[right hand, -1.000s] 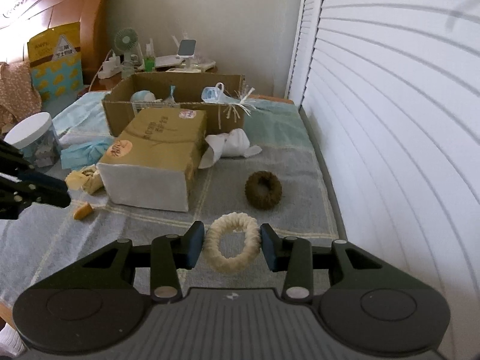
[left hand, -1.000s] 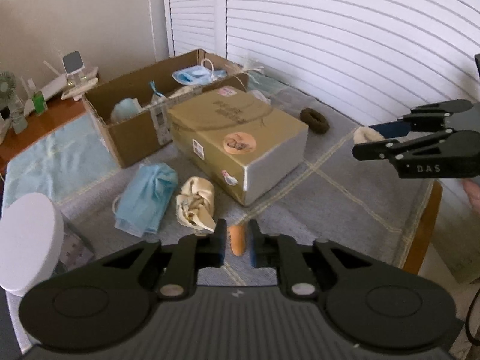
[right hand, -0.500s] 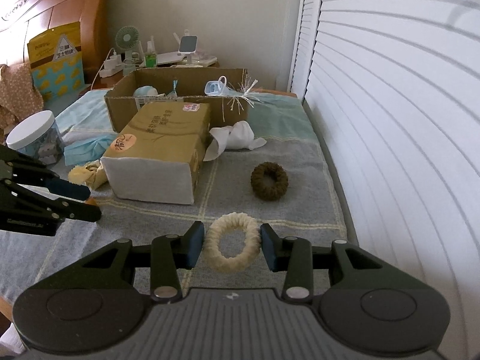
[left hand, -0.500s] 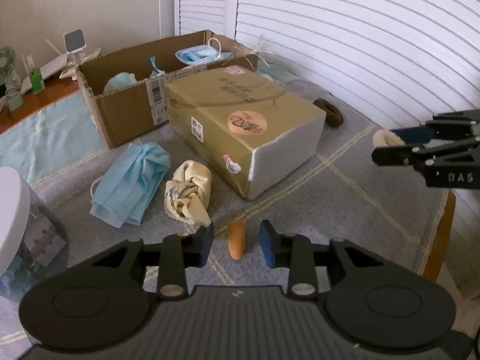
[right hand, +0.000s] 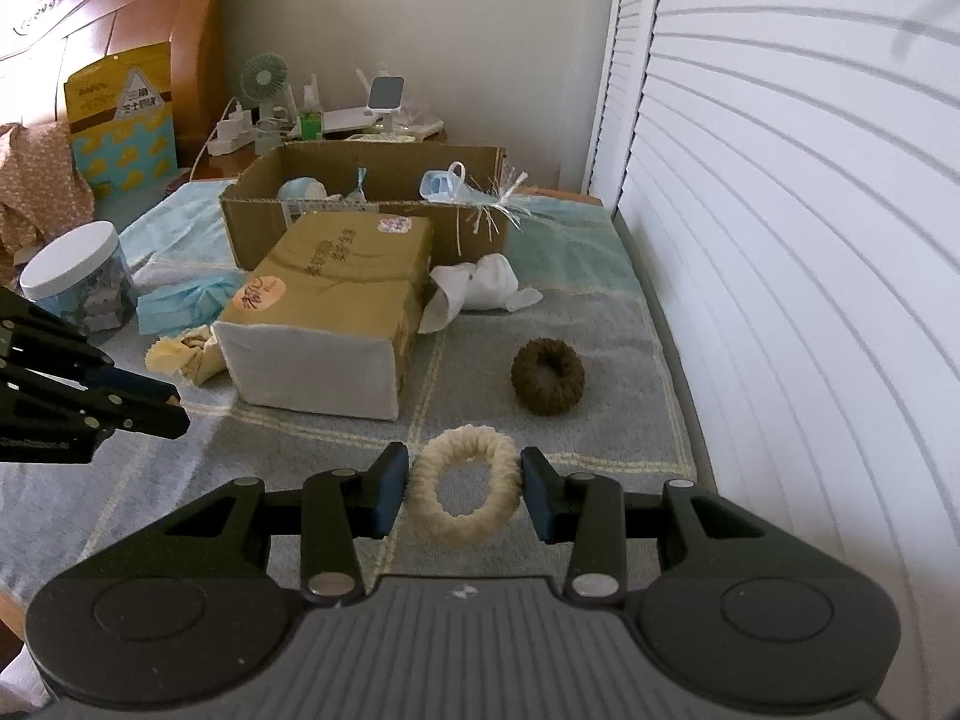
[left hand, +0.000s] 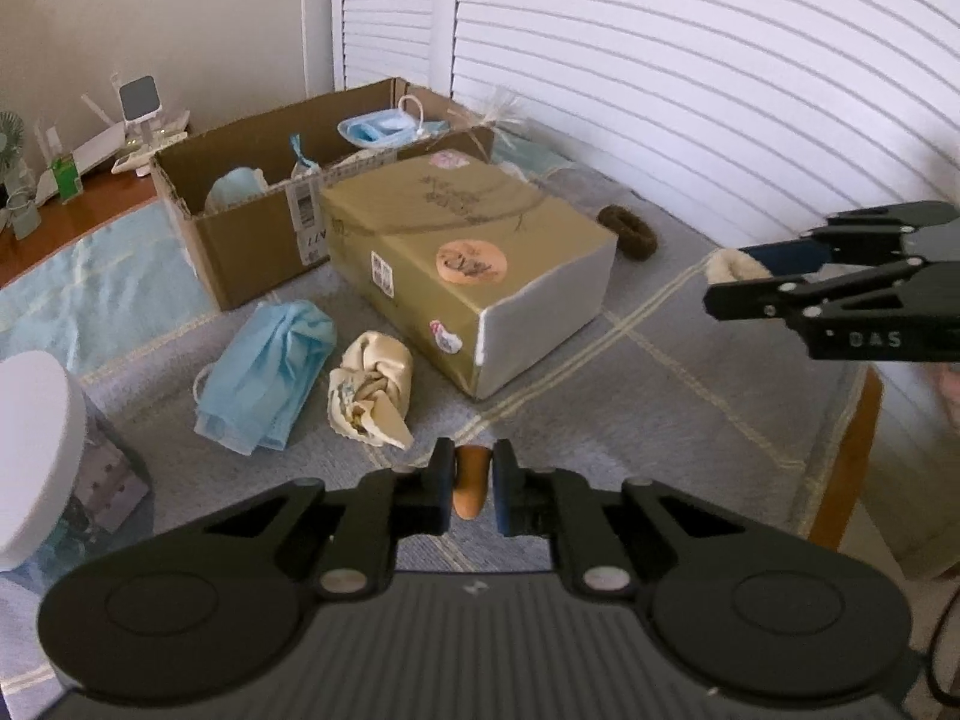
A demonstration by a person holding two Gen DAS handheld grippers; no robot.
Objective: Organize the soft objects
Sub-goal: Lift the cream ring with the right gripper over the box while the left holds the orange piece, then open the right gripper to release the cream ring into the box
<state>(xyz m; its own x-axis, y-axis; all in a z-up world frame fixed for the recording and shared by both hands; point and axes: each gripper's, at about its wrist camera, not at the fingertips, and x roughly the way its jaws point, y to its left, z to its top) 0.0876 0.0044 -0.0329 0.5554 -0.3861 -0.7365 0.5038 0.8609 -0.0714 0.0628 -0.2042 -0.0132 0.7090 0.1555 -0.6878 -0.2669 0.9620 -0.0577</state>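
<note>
My left gripper (left hand: 468,483) is shut on a small orange soft piece (left hand: 470,480), held low over the grey blanket. My right gripper (right hand: 463,492) is shut on a cream knitted ring (right hand: 463,493), which also shows in the left wrist view (left hand: 731,269). An open cardboard box (left hand: 252,240) at the back holds blue masks and other soft items. On the blanket lie a blue face mask (left hand: 264,369), a cream knotted cloth (left hand: 372,390), a brown ring (right hand: 547,377) and a white cloth (right hand: 480,288).
A closed tan box (left hand: 468,264) stands in the middle of the blanket. A jar with a white lid (left hand: 36,450) is at the left. The bed's wooden edge (left hand: 846,450) is at the right. White shutters (right hand: 780,240) run along the far side.
My left gripper opened around the orange piece and has closed on it again. The right gripper keeps the cream ring and has shifted slightly.
</note>
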